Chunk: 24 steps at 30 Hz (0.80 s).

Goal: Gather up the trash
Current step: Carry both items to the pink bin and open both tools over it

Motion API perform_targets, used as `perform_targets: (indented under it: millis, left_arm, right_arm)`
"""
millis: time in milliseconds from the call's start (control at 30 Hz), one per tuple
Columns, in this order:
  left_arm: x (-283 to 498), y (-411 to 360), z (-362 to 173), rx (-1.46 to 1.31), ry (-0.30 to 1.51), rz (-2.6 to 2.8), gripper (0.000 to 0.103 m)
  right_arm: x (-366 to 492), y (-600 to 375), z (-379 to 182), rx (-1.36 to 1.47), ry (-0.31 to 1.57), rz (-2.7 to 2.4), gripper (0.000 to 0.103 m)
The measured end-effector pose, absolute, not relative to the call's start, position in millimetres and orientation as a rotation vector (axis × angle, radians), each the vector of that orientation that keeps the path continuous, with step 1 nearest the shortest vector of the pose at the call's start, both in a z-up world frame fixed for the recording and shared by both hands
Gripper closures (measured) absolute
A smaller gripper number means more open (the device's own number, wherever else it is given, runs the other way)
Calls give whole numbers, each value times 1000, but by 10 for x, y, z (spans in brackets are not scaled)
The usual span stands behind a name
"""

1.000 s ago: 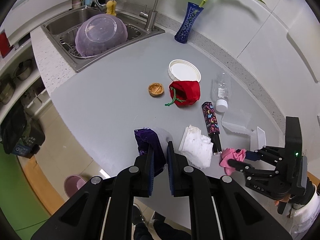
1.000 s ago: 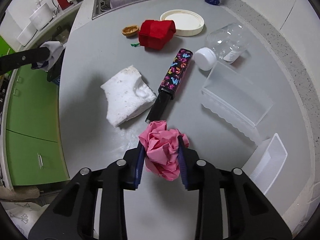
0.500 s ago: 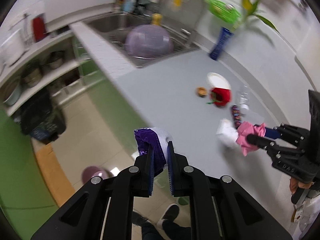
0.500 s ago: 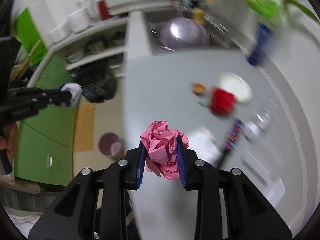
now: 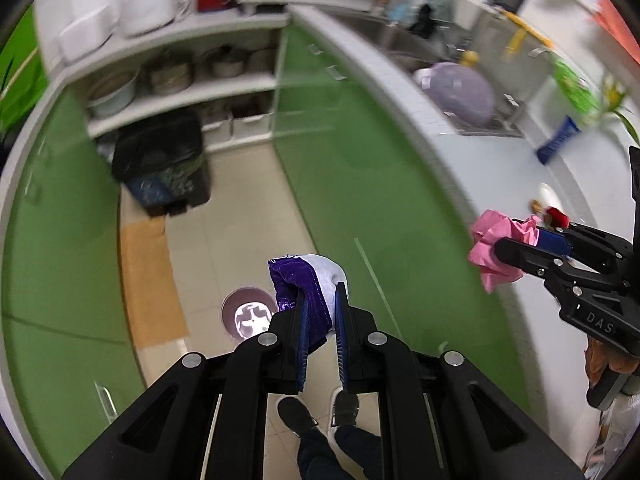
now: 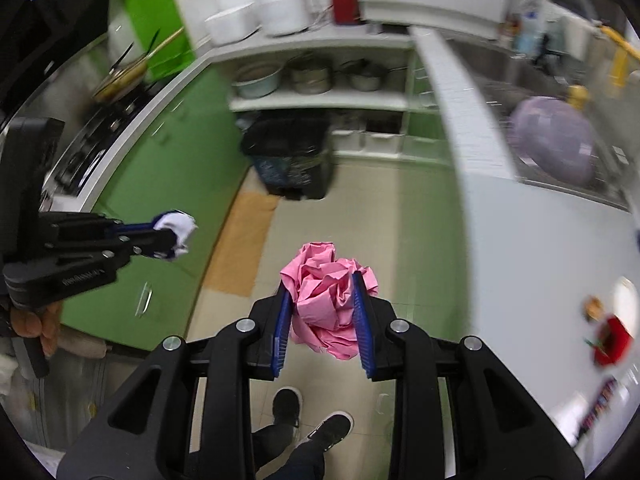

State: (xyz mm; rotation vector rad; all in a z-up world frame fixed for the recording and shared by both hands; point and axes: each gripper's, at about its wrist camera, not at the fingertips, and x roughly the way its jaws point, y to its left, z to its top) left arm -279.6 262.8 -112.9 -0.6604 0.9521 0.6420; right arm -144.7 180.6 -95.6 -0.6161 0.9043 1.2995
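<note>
My left gripper [image 5: 320, 300] is shut on a purple and white wad [image 5: 306, 280], held over the kitchen floor. It also shows in the right wrist view [image 6: 176, 232]. My right gripper [image 6: 322, 292] is shut on a crumpled pink paper ball [image 6: 326, 296], seen from the side in the left wrist view [image 5: 498, 244]. A black trash bin with a dark liner [image 5: 160, 168] stands on the floor by the shelves, ahead of both grippers [image 6: 292, 160].
Green cabinets line both sides of the aisle. The grey counter [image 6: 540, 260] with a red pouch [image 6: 612, 340] and the sink with a purple bowl [image 6: 552, 144] is to the right. A small pink pail [image 5: 250, 314] and a tan mat [image 5: 150, 280] lie on the floor.
Both grippers have swung away from the counter toward the floor aisle and the black bin, each still holding its trash.
</note>
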Motion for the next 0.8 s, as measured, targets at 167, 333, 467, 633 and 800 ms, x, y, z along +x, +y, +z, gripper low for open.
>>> perform_targets:
  millis: [167, 333, 467, 633, 800]
  left_arm:
    - [-2908, 2976, -2146, -718, 948, 679, 92]
    - [-2981, 3306, -3460, -761, 943, 709, 91]
    - [-3011, 3508, -4410, -811, 966, 739, 76]
    - [-3122, 3699, -5188, -879, 924, 774, 5]
    - [-3279, 3833, -5473, -918, 898, 812, 5]
  right_arm:
    - [-1624, 2362, -1875, -706, 911, 1347, 75]
    - [-1665, 2664, -3163, -726, 939, 1340, 75]
    - [-1629, 2796, -3963, -730, 958, 1327, 75]
    - [-1632, 2882, -4733, -784, 963, 1336, 75]
    - [-1690, 3042, -5196, -815, 985, 1367, 74]
